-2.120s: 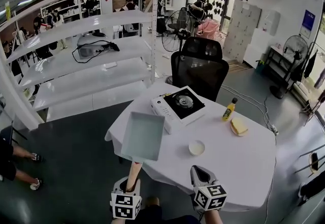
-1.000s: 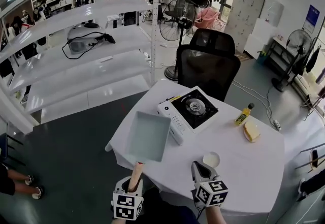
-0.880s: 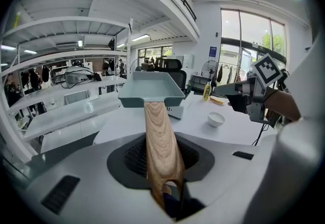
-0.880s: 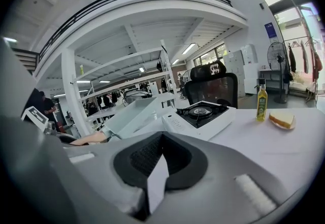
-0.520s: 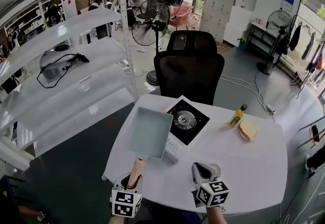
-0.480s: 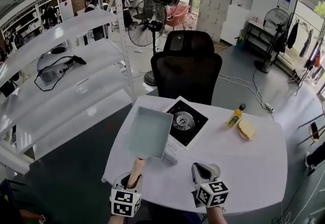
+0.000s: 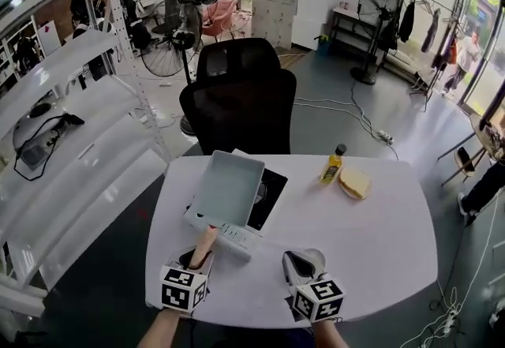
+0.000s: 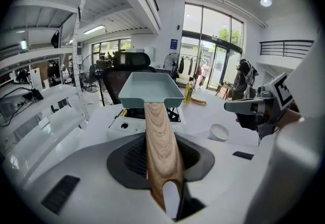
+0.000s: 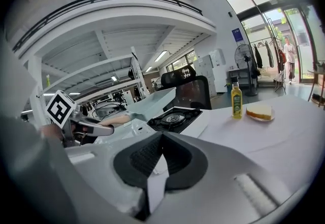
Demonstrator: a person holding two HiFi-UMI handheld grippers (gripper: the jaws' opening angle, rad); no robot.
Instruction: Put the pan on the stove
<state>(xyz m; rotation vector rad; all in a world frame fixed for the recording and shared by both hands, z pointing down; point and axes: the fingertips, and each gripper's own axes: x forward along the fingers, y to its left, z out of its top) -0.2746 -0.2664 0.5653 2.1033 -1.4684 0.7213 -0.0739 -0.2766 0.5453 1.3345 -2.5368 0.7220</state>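
A pale teal square pan (image 7: pixel 229 187) with a wooden handle (image 7: pixel 203 244) hangs over the left part of the white tabletop stove (image 7: pixel 229 234), partly covering its black burner (image 7: pixel 270 188). My left gripper (image 7: pixel 194 260) is shut on the handle (image 8: pixel 158 126). In the left gripper view the pan (image 8: pixel 151 89) sits just above the stove (image 8: pixel 127 125); contact cannot be told. From the right gripper view the pan (image 9: pixel 147 100) looks raised and tilted beside the burner (image 9: pixel 175 118). My right gripper (image 7: pixel 298 263) is shut with nothing in it, low over the table's near edge.
A yellow oil bottle (image 7: pixel 332 164) and bread on a plate (image 7: pixel 355 182) stand at the back right of the white table (image 7: pixel 379 236). A small white dish (image 8: pixel 219 131) lies by my right gripper. A black chair (image 7: pixel 237 98) stands behind the table, white shelves (image 7: pixel 55 149) to the left.
The pan has moved right, from beside the stove at the table's left edge to over the stove. The head view has swung round. My right gripper has stayed low and shut.
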